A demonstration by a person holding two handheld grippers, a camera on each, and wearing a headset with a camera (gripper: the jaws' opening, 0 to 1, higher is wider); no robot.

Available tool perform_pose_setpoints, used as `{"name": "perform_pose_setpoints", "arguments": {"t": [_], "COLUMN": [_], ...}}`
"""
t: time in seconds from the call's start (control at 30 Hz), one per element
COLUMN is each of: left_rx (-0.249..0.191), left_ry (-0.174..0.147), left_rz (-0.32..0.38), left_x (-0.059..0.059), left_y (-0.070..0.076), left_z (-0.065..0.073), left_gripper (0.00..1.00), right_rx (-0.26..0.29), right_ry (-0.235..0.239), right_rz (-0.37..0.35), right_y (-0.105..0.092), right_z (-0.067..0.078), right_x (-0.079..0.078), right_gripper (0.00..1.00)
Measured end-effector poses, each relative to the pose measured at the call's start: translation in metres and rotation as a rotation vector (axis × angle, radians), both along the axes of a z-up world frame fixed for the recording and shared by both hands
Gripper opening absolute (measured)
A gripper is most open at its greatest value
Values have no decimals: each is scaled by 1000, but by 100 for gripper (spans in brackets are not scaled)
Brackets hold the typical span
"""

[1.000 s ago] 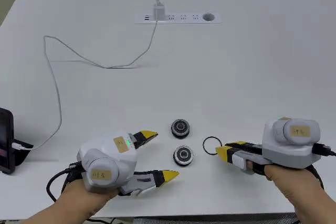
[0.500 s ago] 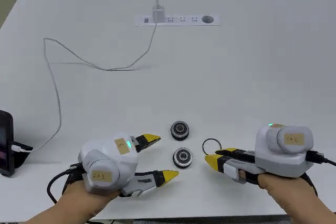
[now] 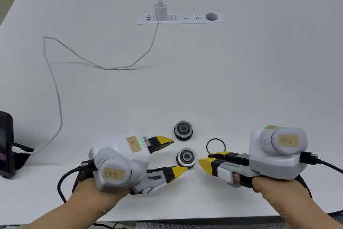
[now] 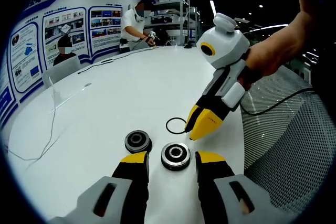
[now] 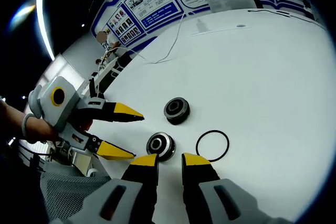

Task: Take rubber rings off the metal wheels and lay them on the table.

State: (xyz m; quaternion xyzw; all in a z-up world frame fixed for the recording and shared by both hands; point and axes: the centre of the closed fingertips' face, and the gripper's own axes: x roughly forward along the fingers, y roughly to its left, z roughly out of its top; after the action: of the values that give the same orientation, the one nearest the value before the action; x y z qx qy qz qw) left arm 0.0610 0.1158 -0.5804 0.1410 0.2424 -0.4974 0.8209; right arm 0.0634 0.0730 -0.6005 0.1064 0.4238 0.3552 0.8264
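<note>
Near wheel [image 3: 186, 157] sat just ahead of left gripper [image 3: 173, 156], centred on its spread, empty jaws; right gripper [image 3: 204, 163], narrowly parted, empty, faced it from opposite side.

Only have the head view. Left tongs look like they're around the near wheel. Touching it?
Observer: No. Left gripper view: the near wheel lies between the open tips of the left tongs, with bare table showing on both sides of it.
Operator: The loose one's near edge is hidden here. Snagged?
Observer: No. Right gripper view shows the rubber ring as a whole loop, flat, ahead of the right tongs and off to one side.
</note>
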Motion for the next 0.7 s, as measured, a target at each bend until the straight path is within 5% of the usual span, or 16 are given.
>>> {"name": "perform_pose_setpoints", "arguments": {"t": [0.7], "left_rx": [67], "left_ry": [10], "left_rz": [-45], "left_x": [4], "left_y": [-12], "left_z": [-15], "left_gripper": [23], "right_rx": [33], "right_ry": [22], "right_rz": [-21], "right_y": [4], "right_z": [-3], "right_x": [-2], "right_gripper": [18]}}
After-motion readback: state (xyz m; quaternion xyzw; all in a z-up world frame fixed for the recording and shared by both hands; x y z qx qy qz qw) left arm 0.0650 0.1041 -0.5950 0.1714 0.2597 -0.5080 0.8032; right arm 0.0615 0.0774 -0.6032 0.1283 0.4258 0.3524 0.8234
